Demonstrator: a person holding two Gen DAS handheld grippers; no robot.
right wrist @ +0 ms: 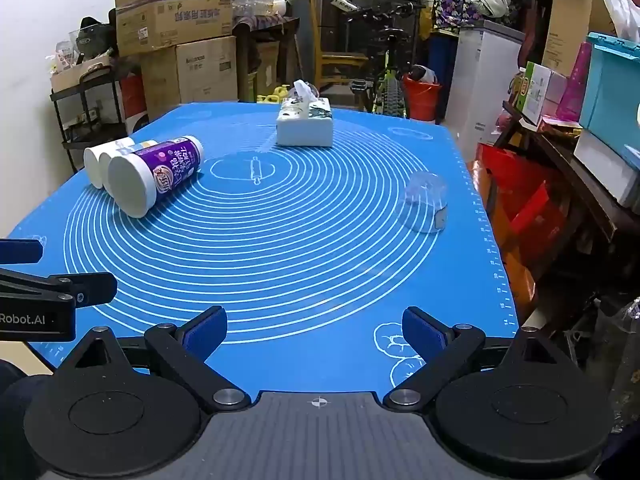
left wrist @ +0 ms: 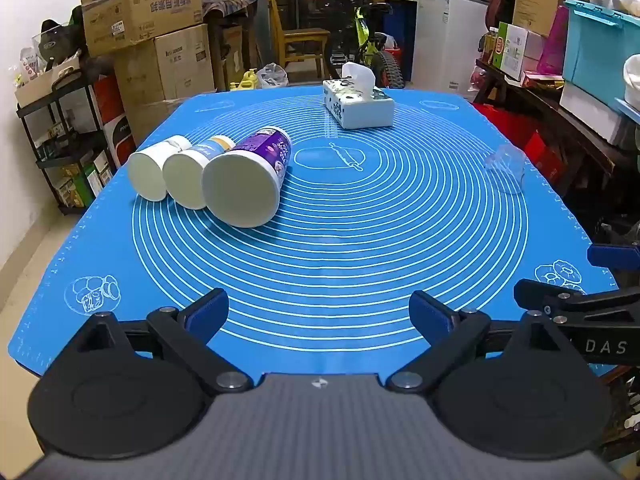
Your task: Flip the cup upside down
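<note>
Left gripper [left wrist: 319, 316]: we see both blue-padded fingers spread wide, nothing between them, held low over the near edge of the mat. Its black linkage also shows in the right wrist view at about 9 o'clock [right wrist: 60, 288].

Right gripper [right wrist: 315, 328]: fingers spread wide as well, gripping nothing, hanging over the mat's near edge. Part of it pokes into the left wrist view at 3 o'clock [left wrist: 580, 300].

Cup [right wrist: 424, 204]: clear plastic, hard to read against the blue. We place it at about 2 o'clock on the ring pattern, near the mat's right edge, well apart from both grippers. In the right wrist view it looks mouth down, the wider rim on the mat. In the left wrist view [left wrist: 505, 168] it is too faint for us to confirm this.

Mat [left wrist: 360, 264]: blue silicone baking mat with white concentric rings, covering the table.

Three canisters [left wrist: 208, 176]: lying on their sides in a row at about 10 o'clock, touching one another, pale bases toward us. The nearest one is purple-labelled [right wrist: 168, 172].

Tissue box [left wrist: 358, 104]: at 12 o'clock near the far edge, a white tissue sticking up.

Background: we note cardboard boxes [left wrist: 140, 12], a bicycle [left wrist: 368, 40] and a wooden chair [left wrist: 300, 40] behind the table.
</note>
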